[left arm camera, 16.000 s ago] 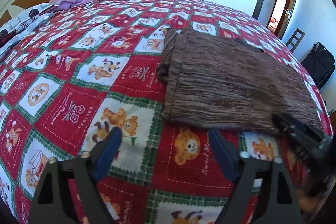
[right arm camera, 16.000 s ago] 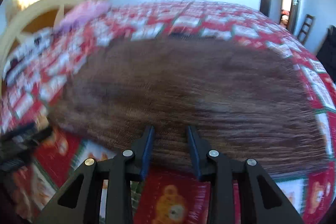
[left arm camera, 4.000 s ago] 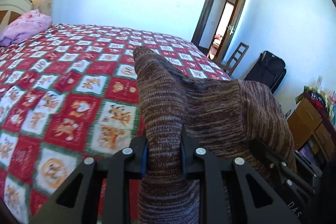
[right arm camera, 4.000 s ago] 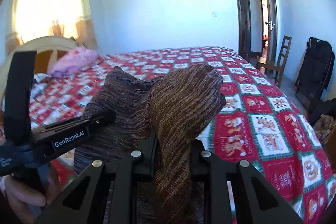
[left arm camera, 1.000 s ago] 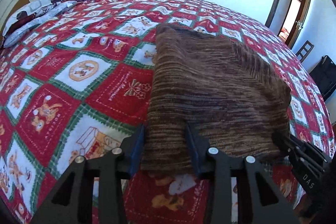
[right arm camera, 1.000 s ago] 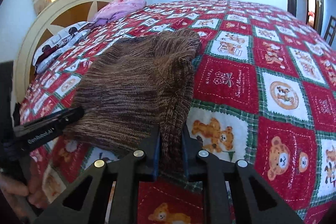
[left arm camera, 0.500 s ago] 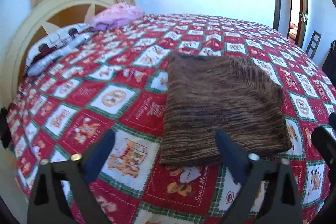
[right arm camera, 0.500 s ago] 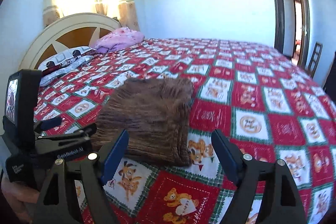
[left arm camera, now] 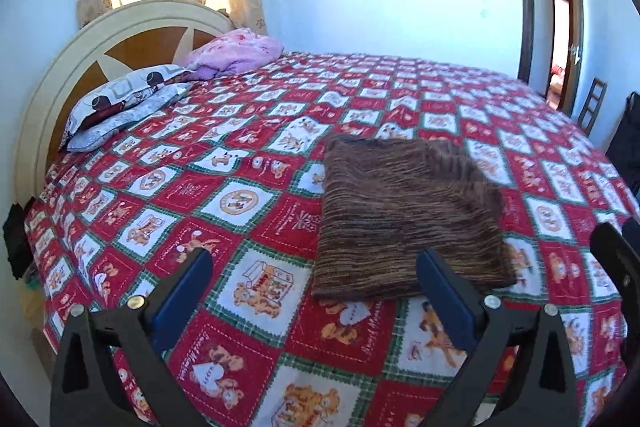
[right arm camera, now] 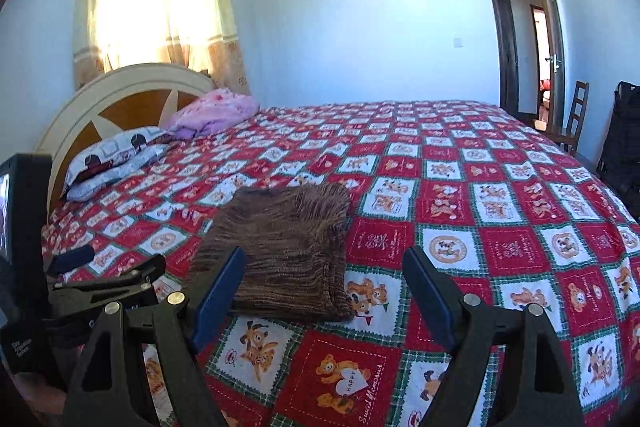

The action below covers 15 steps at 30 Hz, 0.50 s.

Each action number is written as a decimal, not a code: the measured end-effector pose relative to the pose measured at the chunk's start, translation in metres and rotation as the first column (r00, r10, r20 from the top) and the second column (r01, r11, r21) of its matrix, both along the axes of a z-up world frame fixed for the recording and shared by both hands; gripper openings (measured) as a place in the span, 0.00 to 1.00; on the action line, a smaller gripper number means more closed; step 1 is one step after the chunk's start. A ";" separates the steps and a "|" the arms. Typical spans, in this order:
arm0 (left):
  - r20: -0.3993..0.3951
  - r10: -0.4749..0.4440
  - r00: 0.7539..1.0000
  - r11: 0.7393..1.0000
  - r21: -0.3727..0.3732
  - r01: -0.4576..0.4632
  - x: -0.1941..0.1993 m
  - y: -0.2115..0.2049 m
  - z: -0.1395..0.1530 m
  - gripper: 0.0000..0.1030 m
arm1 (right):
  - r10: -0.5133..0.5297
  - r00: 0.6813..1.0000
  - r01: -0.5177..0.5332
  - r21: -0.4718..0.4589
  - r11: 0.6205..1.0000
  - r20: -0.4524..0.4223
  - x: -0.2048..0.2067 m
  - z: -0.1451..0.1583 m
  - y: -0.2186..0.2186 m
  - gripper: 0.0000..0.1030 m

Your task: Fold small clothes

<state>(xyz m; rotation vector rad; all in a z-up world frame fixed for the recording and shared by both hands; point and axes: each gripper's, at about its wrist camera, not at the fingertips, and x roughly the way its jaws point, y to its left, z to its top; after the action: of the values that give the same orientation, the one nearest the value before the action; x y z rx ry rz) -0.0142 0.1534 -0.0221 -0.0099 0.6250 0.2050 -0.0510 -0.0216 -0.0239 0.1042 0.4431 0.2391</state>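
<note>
A brown striped knit garment point(left arm camera: 404, 215) lies folded into a flat square on the red patchwork bedspread point(left arm camera: 240, 203); it also shows in the right wrist view point(right arm camera: 288, 243). My left gripper point(left arm camera: 316, 283) is open and empty, raised just short of the garment's near edge. My right gripper point(right arm camera: 324, 279) is open and empty, also above and short of the garment. The left gripper's body point(right arm camera: 104, 283) shows at the left of the right wrist view.
Pillows point(left arm camera: 120, 103) and a pink blanket point(left arm camera: 236, 55) lie by the round headboard point(left arm camera: 132, 39) at the far left. A wooden chair point(right arm camera: 572, 123), a black bag point(right arm camera: 624, 147) and an open door point(right arm camera: 540, 39) stand beyond the bed's right side.
Both grippers have let go of the garment, opened wide, and pulled back and up. The garment stays folded on the bed.
</note>
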 end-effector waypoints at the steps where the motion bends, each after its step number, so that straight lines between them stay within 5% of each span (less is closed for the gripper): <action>1: 0.000 0.001 1.000 1.000 -0.004 -0.001 -0.004 0.000 0.002 1.00 | -0.003 1.000 0.003 0.004 1.000 0.010 -0.004 0.003 -0.001 0.80; 9: 0.059 0.040 0.997 0.995 0.091 -0.045 -0.025 -0.007 0.012 1.00 | -0.023 0.998 0.023 0.005 1.000 0.056 -0.026 0.018 0.000 0.83; 15: 0.025 0.066 0.997 0.990 0.127 -0.069 -0.028 -0.009 0.013 1.00 | -0.046 0.996 0.045 0.016 0.999 0.077 -0.036 0.025 -0.003 0.83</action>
<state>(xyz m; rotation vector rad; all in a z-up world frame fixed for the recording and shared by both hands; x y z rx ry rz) -0.0422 0.1446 -0.0093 0.0899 0.5900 0.3097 -0.0867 -0.0243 0.0009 0.1188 0.3613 0.2011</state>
